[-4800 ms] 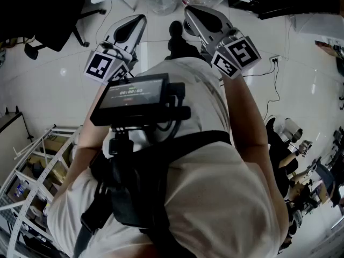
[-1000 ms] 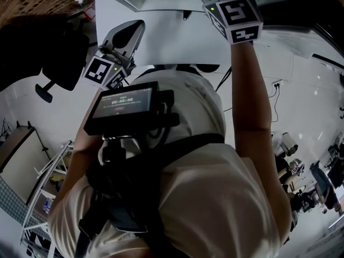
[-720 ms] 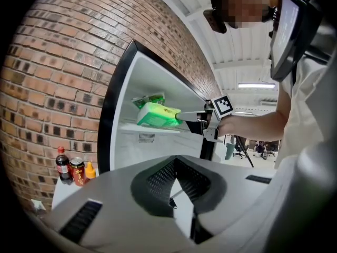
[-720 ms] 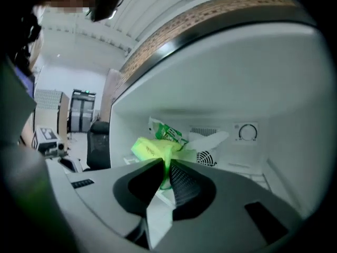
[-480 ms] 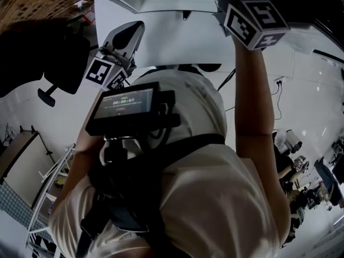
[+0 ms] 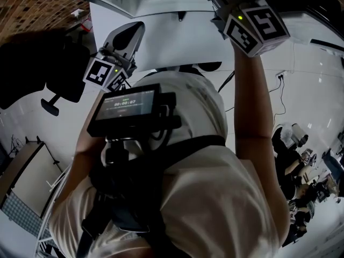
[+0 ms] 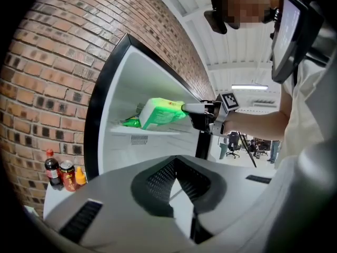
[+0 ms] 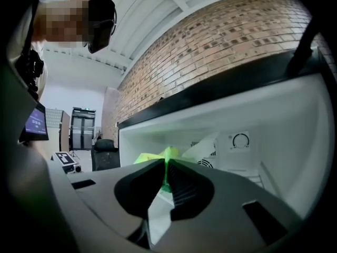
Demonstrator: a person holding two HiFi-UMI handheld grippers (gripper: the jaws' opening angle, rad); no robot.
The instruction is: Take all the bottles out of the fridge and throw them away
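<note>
In the left gripper view my right gripper (image 7: 185, 108) reaches into the open white fridge (image 7: 131, 141) at shelf height. Its jaws are closing and pinch the edge of a green and white package (image 7: 160, 112). In the right gripper view that green package (image 8: 171, 153) sticks up from between the pads of the right gripper (image 8: 166, 167). My left gripper (image 7: 176, 162) is shut and empty, held back in front of the fridge. A dark cola bottle (image 7: 51, 168), a red can (image 7: 67, 174) and a small orange bottle (image 7: 80, 176) stand outside the fridge by the brick wall.
The fridge's back wall carries a thermostat dial (image 8: 240, 140) and a vent. In the head view the left gripper (image 6: 126, 34) is by my chest and the right gripper's marker cube (image 6: 255, 28) is raised at the fridge (image 6: 161, 36). A black office chair (image 6: 37, 69) stands to the left.
Both grippers have come from low over the floor up to the fridge. Over the last second the right gripper's cube has shifted right and turned; the left gripper has stayed put.
</note>
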